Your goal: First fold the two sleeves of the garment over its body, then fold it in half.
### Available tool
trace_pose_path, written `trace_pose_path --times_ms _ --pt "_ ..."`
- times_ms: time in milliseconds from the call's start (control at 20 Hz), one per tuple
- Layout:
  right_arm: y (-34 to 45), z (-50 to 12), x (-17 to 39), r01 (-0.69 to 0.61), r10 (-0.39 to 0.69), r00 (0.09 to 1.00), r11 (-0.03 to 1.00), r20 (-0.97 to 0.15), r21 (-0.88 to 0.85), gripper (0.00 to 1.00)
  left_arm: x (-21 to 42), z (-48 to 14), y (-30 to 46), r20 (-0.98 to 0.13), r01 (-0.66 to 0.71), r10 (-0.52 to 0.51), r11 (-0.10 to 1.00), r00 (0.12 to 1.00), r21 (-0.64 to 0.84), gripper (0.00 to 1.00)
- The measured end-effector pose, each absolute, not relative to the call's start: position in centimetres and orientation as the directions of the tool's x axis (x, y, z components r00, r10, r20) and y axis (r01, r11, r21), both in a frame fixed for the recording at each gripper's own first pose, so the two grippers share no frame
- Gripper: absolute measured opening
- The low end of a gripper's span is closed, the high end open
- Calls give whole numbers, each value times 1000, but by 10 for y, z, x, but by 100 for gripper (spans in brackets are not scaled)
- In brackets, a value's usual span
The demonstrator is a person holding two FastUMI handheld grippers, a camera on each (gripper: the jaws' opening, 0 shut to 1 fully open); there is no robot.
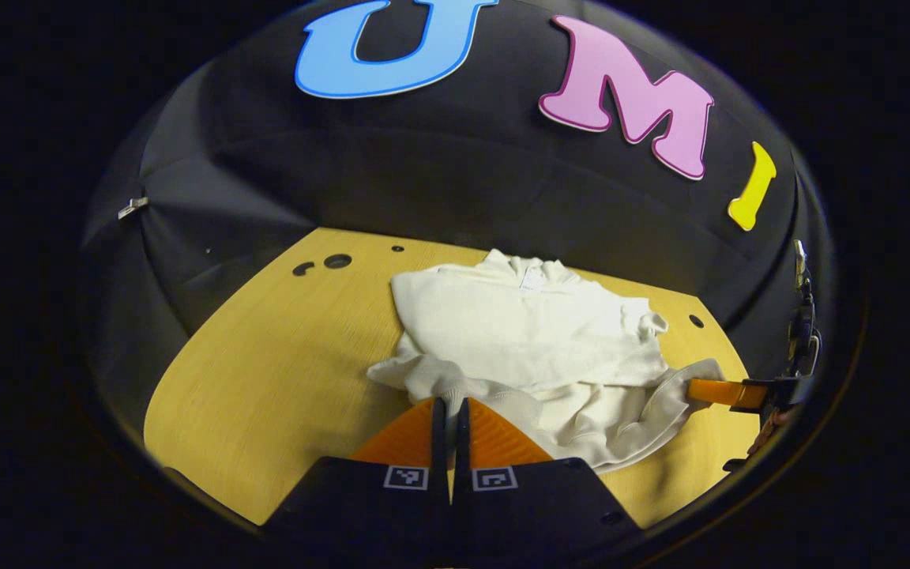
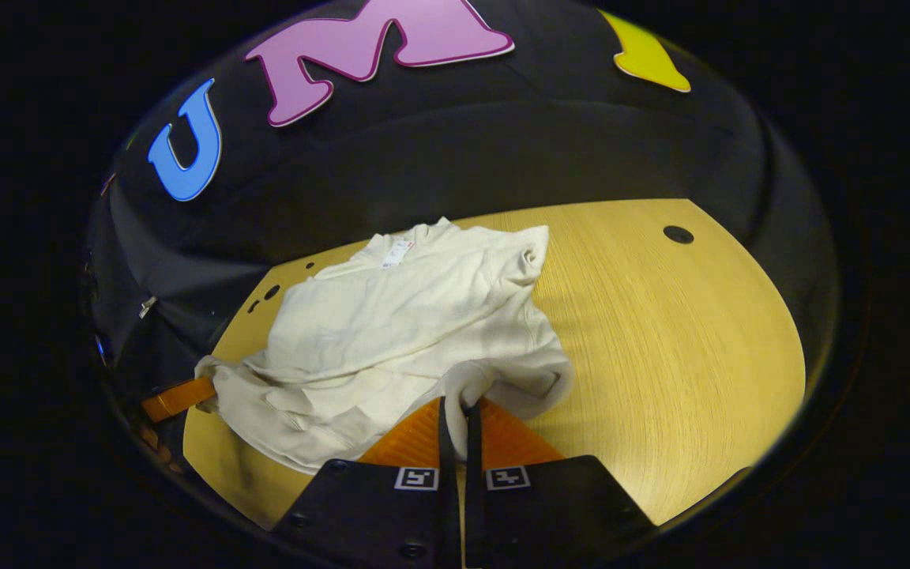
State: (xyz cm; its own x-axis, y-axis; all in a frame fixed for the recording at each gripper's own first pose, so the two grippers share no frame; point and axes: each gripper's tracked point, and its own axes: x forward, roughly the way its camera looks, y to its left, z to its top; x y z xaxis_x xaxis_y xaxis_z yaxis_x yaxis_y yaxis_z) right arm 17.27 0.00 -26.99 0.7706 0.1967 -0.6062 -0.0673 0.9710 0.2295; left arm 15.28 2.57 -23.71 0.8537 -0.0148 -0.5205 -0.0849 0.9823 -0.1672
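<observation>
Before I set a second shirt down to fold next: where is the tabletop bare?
In the right gripper view, bare wooden tabletop runs from the white garment to the far edge. In the left gripper view, another patch lies between the garment and the booth wall. It is crowded at the near hem, where both grippers pinch the cloth.

Light falls brightly on the wooden table ahead of the jaws, while the booth wall behind stays dim. Fisheye bending curves the table's edges. Focus is sharp ahead, softer close beneath the jaws.
</observation>
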Motion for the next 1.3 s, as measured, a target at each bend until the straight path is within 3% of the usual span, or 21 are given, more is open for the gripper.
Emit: trace_pose_path --times_ms 600,1000,1300 --pt "-1 -227 309 -51 142 876 978 -461 204 7 289 -187 39 -383 -31 -26 989 923 -142 6" --pt "-2 -245 393 -15 57 925 993 -376 115 7 385 -219 76 -354 -69 49 997 934 -44 6" --pt "-3 -286 412 23 3 914 998 -407 59 10 416 -246 80 -344 -89 69 995 936 -42 6"
